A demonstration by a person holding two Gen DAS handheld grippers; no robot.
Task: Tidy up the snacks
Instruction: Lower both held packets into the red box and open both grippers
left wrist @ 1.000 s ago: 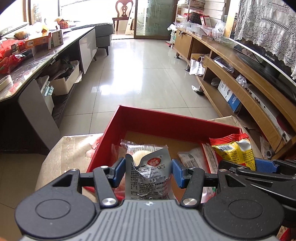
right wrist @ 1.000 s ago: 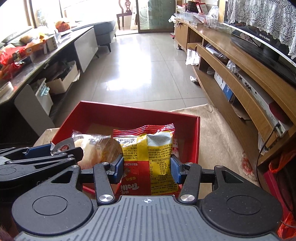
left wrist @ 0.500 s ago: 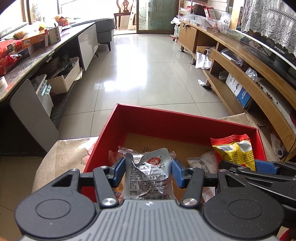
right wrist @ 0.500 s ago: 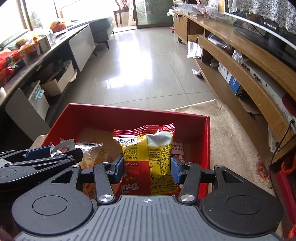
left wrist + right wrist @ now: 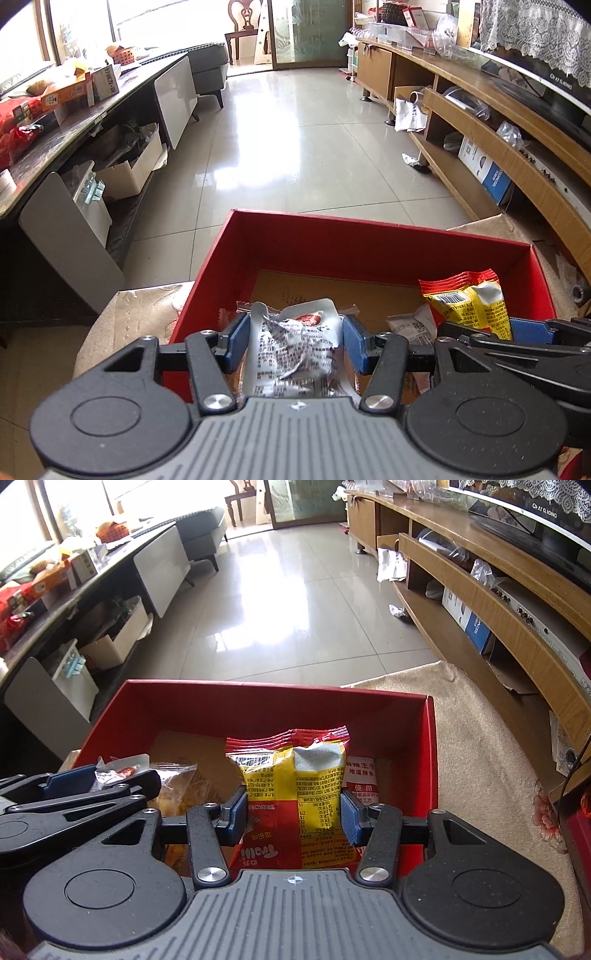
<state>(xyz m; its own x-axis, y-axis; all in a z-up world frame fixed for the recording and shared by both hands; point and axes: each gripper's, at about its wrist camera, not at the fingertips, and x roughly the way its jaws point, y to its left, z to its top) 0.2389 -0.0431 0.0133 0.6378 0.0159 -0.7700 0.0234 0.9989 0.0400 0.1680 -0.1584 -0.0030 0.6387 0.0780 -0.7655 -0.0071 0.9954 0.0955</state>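
Two packets in transit, both over the red box [image 5: 369, 236] and neither let go yet. Left gripper [image 5: 293, 341] clenched on a crumpled silver packet [image 5: 295, 350], blue pads pressing its sides, held above the near-left part of the box. Right gripper [image 5: 293, 812] grasping a yellow-and-red snack bag [image 5: 295, 775] by its edges, upright, at about 3 o'clock from the silver one and nearer the box's right wall. Already lying in the box: a clear-wrapped pastry [image 5: 184, 786] at the left, a small white-and-red sachet [image 5: 360, 779] at the right, and a pale wrapper [image 5: 410, 325] between the two held packets. Much brown cardboard floor of the box still bare toward 12 o'clock. By the look of it, partly done: some snacks stowed, these two needing only a release; whether more wait outside the box cannot be told from here. Box resting on a beige, faintly flowered cloth [image 5: 480, 738] that covers the tabletop. Beyond, at 12 o'clock, a glossy tiled floor [image 5: 295, 147] with window glare, a wooden chair and glass door far off. At 9 to 10 o'clock, a long dark counter [image 5: 110, 99] crowded with boxes and red bags. At 2 to 3 o'clock, a long wooden media unit [image 5: 498, 602] with shelves, cartons and a television under lace.
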